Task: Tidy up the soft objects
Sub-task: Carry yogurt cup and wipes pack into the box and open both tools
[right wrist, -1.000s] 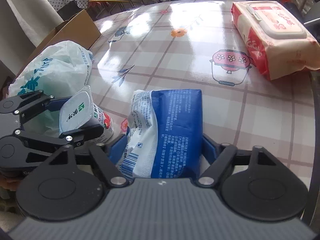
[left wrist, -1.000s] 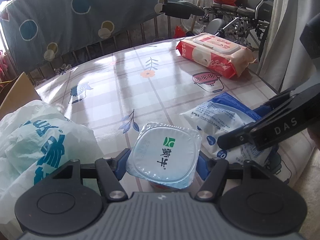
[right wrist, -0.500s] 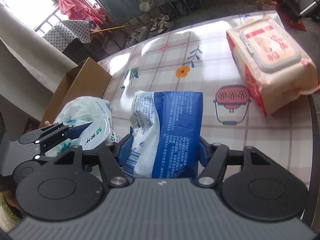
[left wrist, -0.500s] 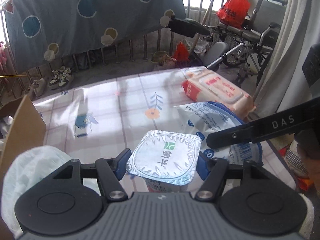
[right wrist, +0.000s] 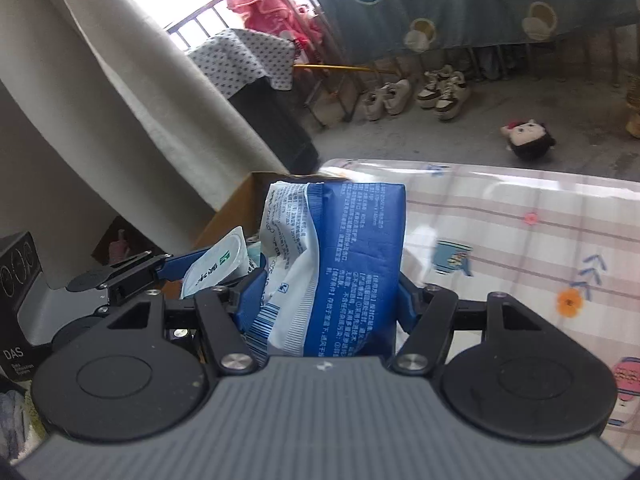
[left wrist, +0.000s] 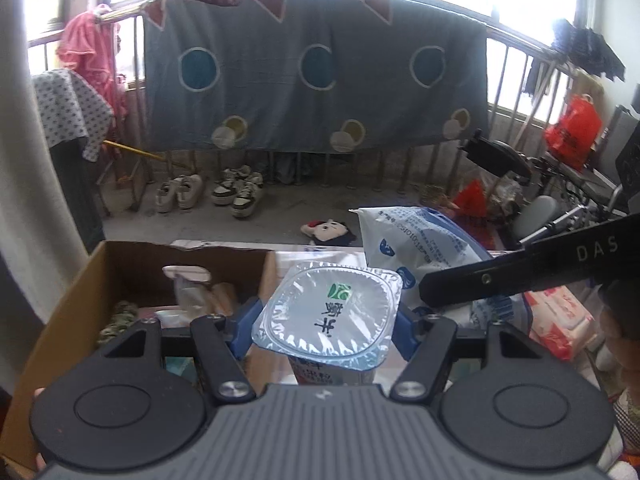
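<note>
My left gripper is shut on a yogurt cup with a foil lid and holds it in the air beside the right wall of an open cardboard box. My right gripper is shut on a blue and white soft pack, lifted above the table. That pack shows in the left wrist view, just right of the cup. The cup and left gripper show in the right wrist view, left of the pack. The box lies behind them.
The box holds several soft items, a wrapped packet among them. A red and white wet-wipes pack lies on the checked tablecloth. A curtain hangs at the left. Shoes and a doll lie on the floor beyond.
Both grippers have risen and swung left with their loads. The white plastic bag is out of view and the open box now lies below the left gripper.
</note>
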A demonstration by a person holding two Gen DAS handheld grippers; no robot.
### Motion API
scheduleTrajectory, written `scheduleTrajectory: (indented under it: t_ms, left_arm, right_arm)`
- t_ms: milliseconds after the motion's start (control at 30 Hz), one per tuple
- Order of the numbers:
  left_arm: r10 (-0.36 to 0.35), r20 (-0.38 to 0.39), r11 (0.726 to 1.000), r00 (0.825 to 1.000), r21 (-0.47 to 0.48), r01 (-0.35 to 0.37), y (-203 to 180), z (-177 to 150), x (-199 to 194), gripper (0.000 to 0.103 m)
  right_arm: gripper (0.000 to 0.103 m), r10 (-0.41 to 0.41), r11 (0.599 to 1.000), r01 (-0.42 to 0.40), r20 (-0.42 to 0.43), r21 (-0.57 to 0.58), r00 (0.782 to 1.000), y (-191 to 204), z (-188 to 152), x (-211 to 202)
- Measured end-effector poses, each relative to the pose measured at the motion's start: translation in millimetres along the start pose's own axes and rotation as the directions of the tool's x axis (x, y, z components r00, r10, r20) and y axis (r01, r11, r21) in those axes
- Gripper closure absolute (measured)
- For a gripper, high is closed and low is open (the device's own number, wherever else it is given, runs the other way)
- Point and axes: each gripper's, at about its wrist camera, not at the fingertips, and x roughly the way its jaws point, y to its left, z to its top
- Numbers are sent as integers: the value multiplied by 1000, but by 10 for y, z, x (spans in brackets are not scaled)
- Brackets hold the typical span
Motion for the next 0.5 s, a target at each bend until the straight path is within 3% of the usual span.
scheduleTrajectory:
  t_ms: [233,400,500]
  left_arm:
    - [108,-81,991,991,-65,-113,1036,-355,-56,36]
    - [102,-172,984,980,-130,-125,1620,-685,15,36]
    - [119,-168,978,979,-148,-145,1843,-761,-20,36]
  right_arm:
    - [40,139,990,-136,-172,27,975,777,168,1263]
    - [40,157,987,-136,-307,89,939,1110,81,2097]
    - [40,140,988,-107,-380,108,914,1234,-33,2390]
